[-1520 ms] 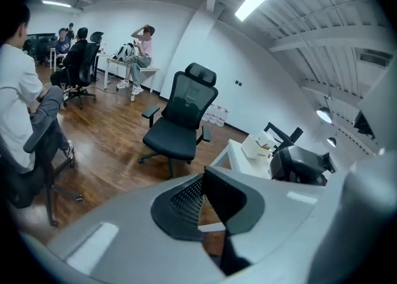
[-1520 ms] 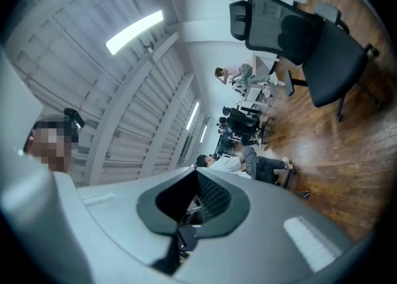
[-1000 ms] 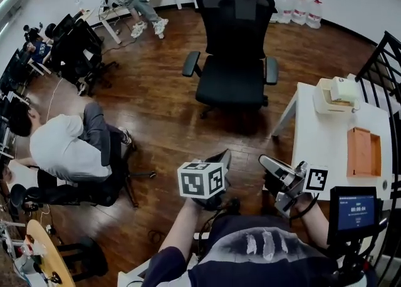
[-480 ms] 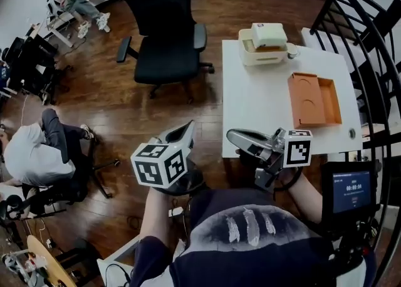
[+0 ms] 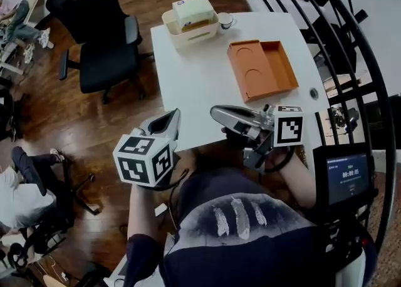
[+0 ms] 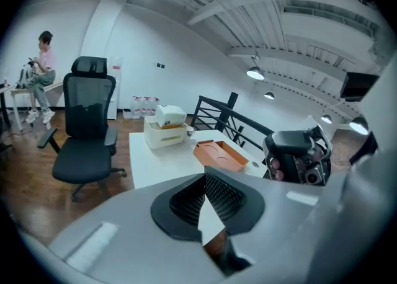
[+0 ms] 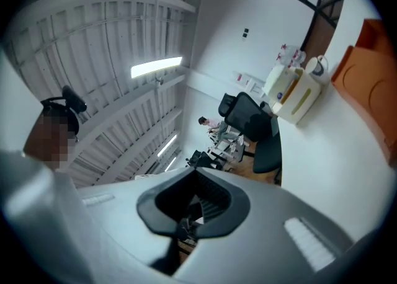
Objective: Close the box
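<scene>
- Box (image 5: 262,68), orange, lies open near the table's (image 5: 194,82) right edge, well apart from both grippers; the right gripper view cuts it off.
- Left gripper (image 5: 173,114): jaws together, empty, at near-left corner.
- Right gripper (image 5: 216,111): jaws together, empty, over near edge.

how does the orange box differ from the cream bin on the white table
The orange cardboard box is shallow, open and empty; the cream plastic bin is deeper and holds a pale block. The orange box lies mid-table, the bin at the far edge. Both sit on the white table.
</scene>
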### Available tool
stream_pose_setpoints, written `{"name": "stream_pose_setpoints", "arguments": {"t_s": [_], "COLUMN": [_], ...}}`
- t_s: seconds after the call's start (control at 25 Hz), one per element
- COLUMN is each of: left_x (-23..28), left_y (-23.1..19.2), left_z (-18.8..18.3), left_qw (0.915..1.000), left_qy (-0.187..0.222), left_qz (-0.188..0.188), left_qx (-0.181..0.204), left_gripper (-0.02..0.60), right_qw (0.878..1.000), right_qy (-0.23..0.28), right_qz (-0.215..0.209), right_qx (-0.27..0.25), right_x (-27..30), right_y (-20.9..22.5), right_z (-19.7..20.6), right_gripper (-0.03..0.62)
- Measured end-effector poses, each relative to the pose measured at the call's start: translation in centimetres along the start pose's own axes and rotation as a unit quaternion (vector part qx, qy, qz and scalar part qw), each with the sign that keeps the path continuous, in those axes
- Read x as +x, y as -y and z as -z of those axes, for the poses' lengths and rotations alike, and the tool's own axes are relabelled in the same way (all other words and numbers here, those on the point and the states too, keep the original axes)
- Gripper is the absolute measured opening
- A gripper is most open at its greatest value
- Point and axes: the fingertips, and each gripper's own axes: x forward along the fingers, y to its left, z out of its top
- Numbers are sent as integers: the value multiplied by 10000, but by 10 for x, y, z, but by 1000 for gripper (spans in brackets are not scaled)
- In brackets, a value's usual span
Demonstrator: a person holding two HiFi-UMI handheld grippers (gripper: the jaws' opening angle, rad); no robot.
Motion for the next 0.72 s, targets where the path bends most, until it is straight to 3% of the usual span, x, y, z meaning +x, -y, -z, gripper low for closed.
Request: {"name": "stream_pose_setpoints", "arguments": {"t_s": [0.12,0.24,0.36,0.52,0.72], "left_x": [26,37,53,90,136], "left_y": [25,58,86,123,170], "left_z": [-22,-45,-67,-78,-67], "left_qw": [9983,9969,9971,9981,9980], "left_qy": [40,19,62,134,107], "left_qz": [575,774,631,306,-465], "left_qx": [-71,118,412,511,425], "left_gripper": [15,15,15,15,15], "right_qw": [9991,9983,9982,9988,9981], "right_qy": [234,368,418,297,-433], "right_qz": [296,347,237,0,-359], "right_qx": [-196,-285,-349,-383,-251], "right_x": [-30,-60,-88,-139,-207], "right_y": [2,-7,-7,7,35], "right_z": [-26,-51,-75,-101,-109], "right_gripper": [5,5,5,5,5]}}
